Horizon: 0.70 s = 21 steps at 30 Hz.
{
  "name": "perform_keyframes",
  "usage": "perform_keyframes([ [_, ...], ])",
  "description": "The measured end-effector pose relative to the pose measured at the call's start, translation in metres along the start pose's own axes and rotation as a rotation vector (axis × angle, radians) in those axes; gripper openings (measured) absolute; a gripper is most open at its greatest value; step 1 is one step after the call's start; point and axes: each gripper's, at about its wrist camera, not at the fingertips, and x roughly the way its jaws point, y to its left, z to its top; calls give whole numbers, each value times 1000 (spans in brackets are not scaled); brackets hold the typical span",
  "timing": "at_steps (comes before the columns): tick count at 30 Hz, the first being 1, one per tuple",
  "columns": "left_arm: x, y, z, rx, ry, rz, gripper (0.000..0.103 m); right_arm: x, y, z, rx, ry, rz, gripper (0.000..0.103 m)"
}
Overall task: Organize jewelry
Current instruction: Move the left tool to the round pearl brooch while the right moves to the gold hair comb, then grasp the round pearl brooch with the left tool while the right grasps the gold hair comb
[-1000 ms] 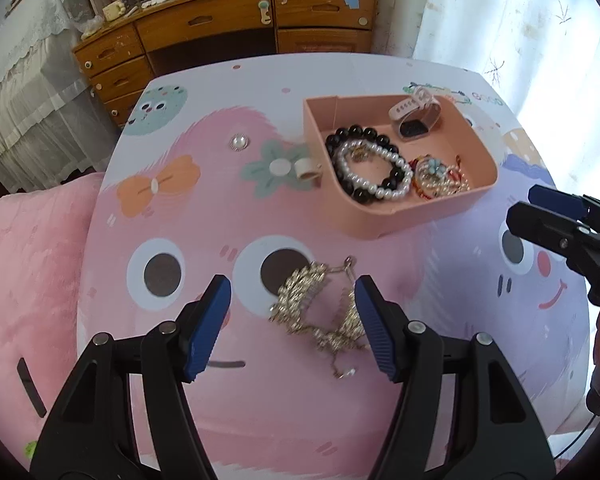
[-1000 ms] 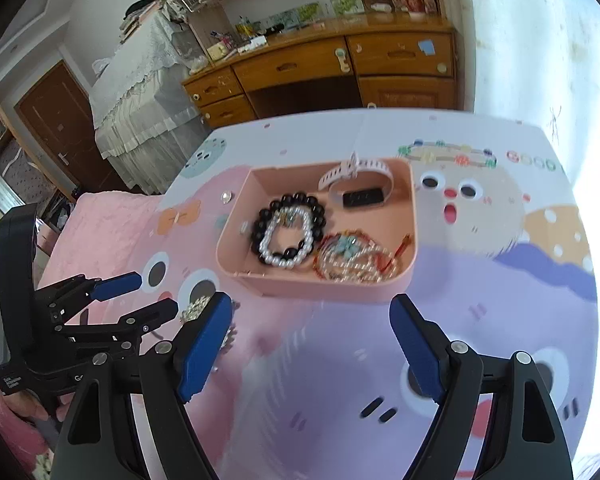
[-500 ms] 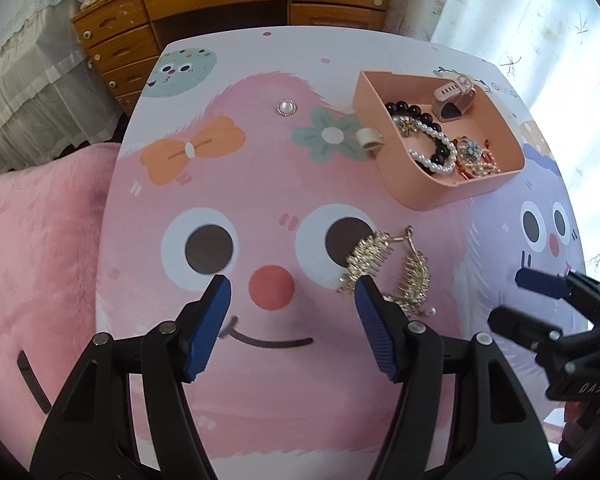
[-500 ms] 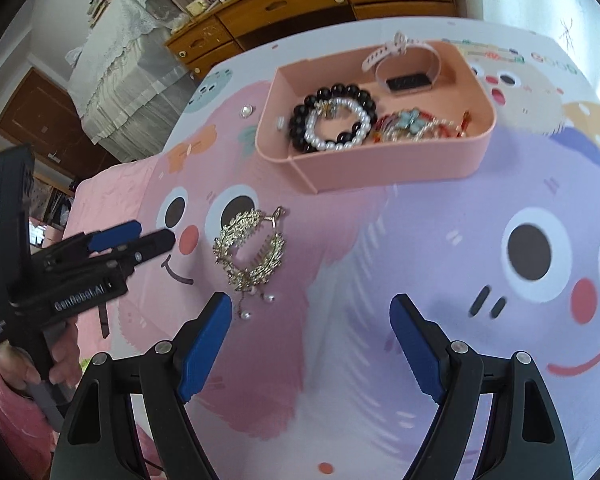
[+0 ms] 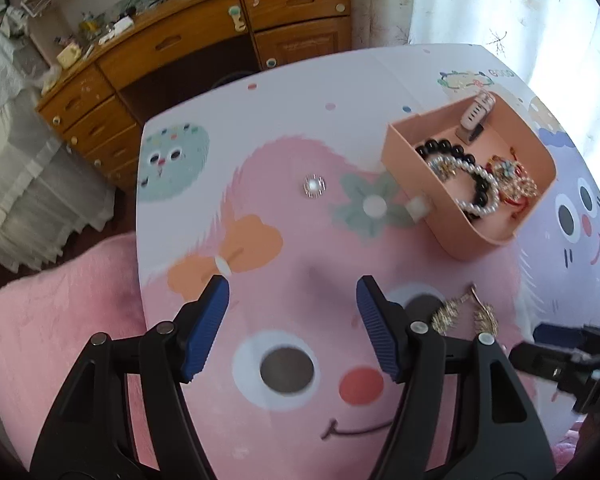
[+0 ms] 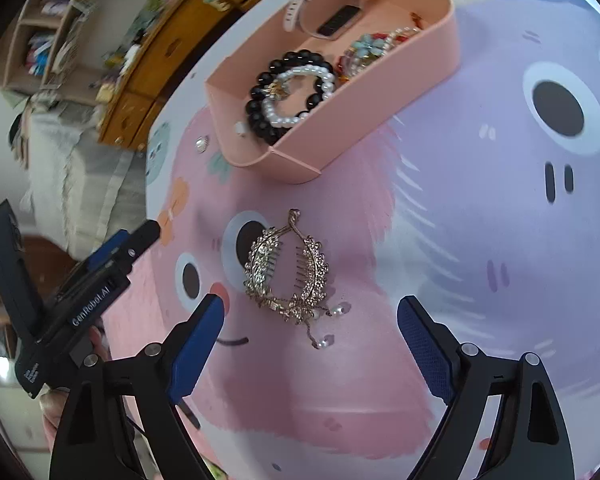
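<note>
A gold jewelled hair comb [image 6: 288, 276] lies flat on the cartoon-print table [image 6: 480, 240]. My right gripper [image 6: 311, 308] hovers over its near end with jaws opening, and the pads stay clear of it. The comb [image 5: 466, 316] sits to the right of my left gripper [image 5: 291, 292], which is open over bare table with nothing between its fingers. A pink tray [image 5: 460, 240] holds a black bead bracelet [image 6: 260, 100], a pearl bracelet [image 6: 296, 116], a colourful bracelet [image 6: 372, 46] and a watch band [image 6: 332, 20]. A small pearl brooch [image 5: 314, 187] lies on the table left of the tray.
A small white piece [image 5: 418, 208] rests against the tray's left wall. A pink cushion [image 5: 60, 320] adjoins the table's left edge. Behind the table stand a wooden desk [image 5: 180, 48] and a white-covered bed [image 5: 12, 160]. A curtain [image 5: 500, 8] hangs at the right.
My left gripper slid left, so the hair comb went from between its fingers to its right. My right gripper sank, rolled over the comb, and its jaws widened.
</note>
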Motion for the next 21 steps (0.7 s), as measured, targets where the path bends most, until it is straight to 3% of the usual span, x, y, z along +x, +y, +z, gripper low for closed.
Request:
perform_keyframes([
  [8,35,9,33,-6,-23,-56,64,16,28,-16,27,-62,-161,90],
  [16,61,10,45,-35,-56,-115,64,41,78,-34,-101,-106,-324,90],
  [21,75,9,39,-40,-132,-140,64,54,100,-43,-201,-176,-386,90],
])
